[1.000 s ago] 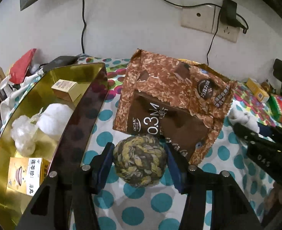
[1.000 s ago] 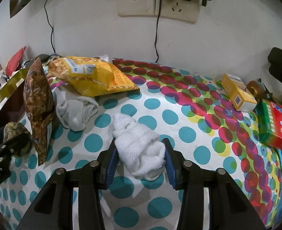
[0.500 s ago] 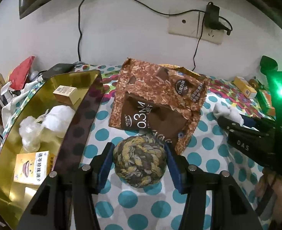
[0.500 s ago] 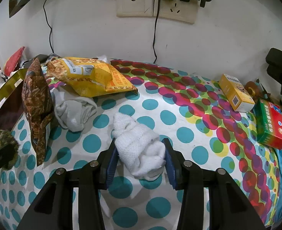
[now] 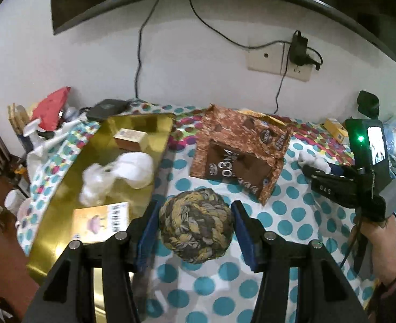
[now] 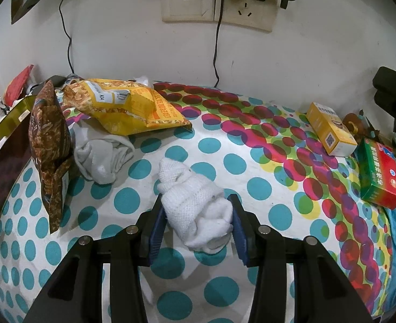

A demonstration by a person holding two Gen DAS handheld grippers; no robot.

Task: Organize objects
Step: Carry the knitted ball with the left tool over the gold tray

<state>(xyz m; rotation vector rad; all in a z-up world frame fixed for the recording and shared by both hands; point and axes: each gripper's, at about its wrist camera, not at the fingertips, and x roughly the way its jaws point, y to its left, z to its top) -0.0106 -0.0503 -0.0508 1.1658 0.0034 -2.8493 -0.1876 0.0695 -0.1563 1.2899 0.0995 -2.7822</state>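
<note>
My left gripper (image 5: pixel 195 226) is shut on a brown and yellow rope ball (image 5: pixel 196 227) and holds it above the dotted tablecloth, beside the right wall of a gold box (image 5: pixel 63 215). The box holds small cartons and white plastic bags. My right gripper (image 6: pixel 196 222) is shut on a rolled white sock (image 6: pixel 195 210) that rests on the cloth; it also shows at the right of the left wrist view (image 5: pixel 313 169).
A brown snack bag (image 5: pixel 241 156) lies behind the ball. A yellow snack bag (image 6: pixel 128 107) and a grey-white cloth (image 6: pixel 101 156) lie at back left. A yellow carton (image 6: pixel 330 129) and a green and red carton (image 6: pixel 381 177) stand at right. Wall sockets with cables are behind.
My left gripper has risen and pulled back with the rope ball, moving towards the gold box. The right gripper and sock have stayed in place.
</note>
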